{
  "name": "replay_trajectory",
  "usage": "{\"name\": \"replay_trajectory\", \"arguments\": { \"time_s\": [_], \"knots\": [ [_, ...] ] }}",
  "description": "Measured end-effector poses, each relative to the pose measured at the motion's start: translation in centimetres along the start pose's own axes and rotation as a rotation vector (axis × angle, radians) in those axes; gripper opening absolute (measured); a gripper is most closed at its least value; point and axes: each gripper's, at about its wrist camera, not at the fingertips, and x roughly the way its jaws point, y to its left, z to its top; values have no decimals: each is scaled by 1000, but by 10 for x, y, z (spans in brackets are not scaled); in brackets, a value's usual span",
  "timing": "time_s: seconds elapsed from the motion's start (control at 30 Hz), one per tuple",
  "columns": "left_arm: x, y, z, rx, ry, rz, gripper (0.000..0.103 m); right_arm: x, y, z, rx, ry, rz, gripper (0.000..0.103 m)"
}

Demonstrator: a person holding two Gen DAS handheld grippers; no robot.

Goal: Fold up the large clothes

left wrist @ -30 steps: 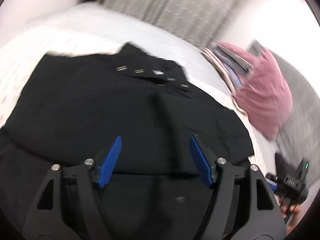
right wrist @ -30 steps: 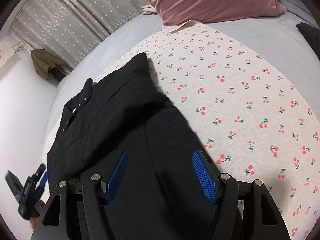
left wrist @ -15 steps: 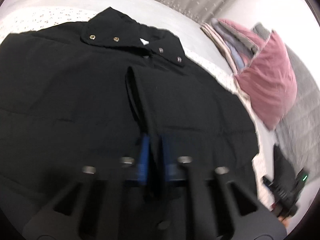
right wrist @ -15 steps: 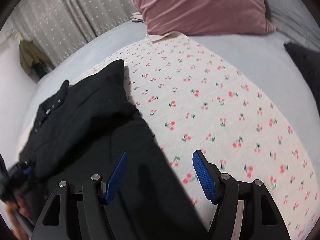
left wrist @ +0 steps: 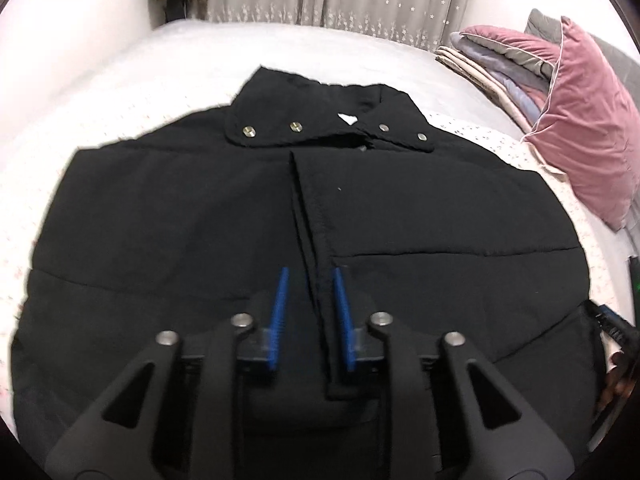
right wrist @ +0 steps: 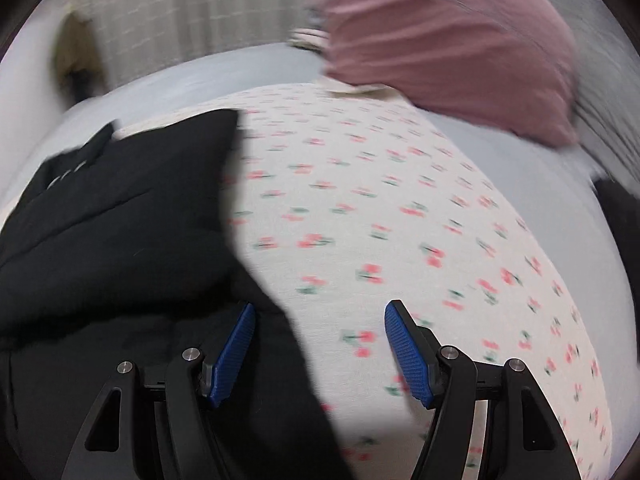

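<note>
The left gripper (left wrist: 308,312) has its blue pads drawn close on either side of the front placket (left wrist: 316,264) of the black jacket (left wrist: 180,240). A thin strip of cloth runs between them; they look clamped on it, though contact at the pads cannot be made out for sure. The placket runs straight ahead from the fingers to the collar (left wrist: 320,128) with its four snaps, so the jacket's long axis lies along the left gripper's line of sight. The jacket lies flat, front up, on the cherry-print sheet (right wrist: 400,220), spread to both sides.

The right gripper (right wrist: 318,344) is spread wide and holds nothing. It hangs at the jacket's right edge, left pad over black cloth, right pad over bare sheet. It is the nearer one for taking that side and folding it toward the placket.

Beyond, a pink pillow (left wrist: 584,120) and stacked bedding (left wrist: 492,60) lie well apart from the jacket; nothing blocks the fold.
</note>
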Motion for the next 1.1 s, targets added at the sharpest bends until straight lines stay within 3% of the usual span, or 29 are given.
{"name": "replay_trajectory", "arguments": {
  "time_s": [0.07, 0.13, 0.2, 0.27, 0.4, 0.5, 0.57, 0.6, 0.67, 0.73, 0.77, 0.83, 0.93, 1.1],
  "knots": [
    [-15, -1, 2, 3, -54, 13, 42, -4, -12, 0, 50, 4, 12, 68],
    [-28, -6, 8, 9, -126, 12, 59, -13, -16, 2, 65, -17, -2, 69],
    [-40, -13, 10, 17, -194, -7, 77, -25, -14, 5, 77, -56, 40, 69],
    [-39, -20, 12, 30, -203, -47, 79, -34, -5, 8, 66, -93, 99, 69],
    [-13, -37, 4, 80, -121, -83, 79, -35, 22, 8, -16, -106, 177, 69],
    [14, -39, -13, 101, -27, -51, 80, -19, 31, 2, -64, -58, 151, 69],
    [22, -26, -21, 36, -20, -98, 86, 0, 26, -3, -57, 33, 94, 69],
    [20, -23, -22, 12, -19, -112, 89, 4, 20, -5, -36, 52, 109, 71],
    [21, -15, -21, -29, 1, -142, 90, 1, 11, -6, 3, 41, 143, 72],
    [22, -21, -23, 2, 17, -134, 95, 0, 11, -7, -2, 47, 124, 76],
    [24, -25, -23, 31, 33, -127, 103, 0, 14, -9, -19, 46, 108, 84],
    [25, -34, -25, 91, 51, -92, 103, 0, 22, -14, -47, 42, 79, 92],
    [23, -32, -25, 82, 62, -101, 103, -2, 23, -18, -58, 47, 59, 101],
    [0, -26, -28, 76, 132, -110, 103, -10, 10, -24, -4, 61, 85, 101]
  ]
}}
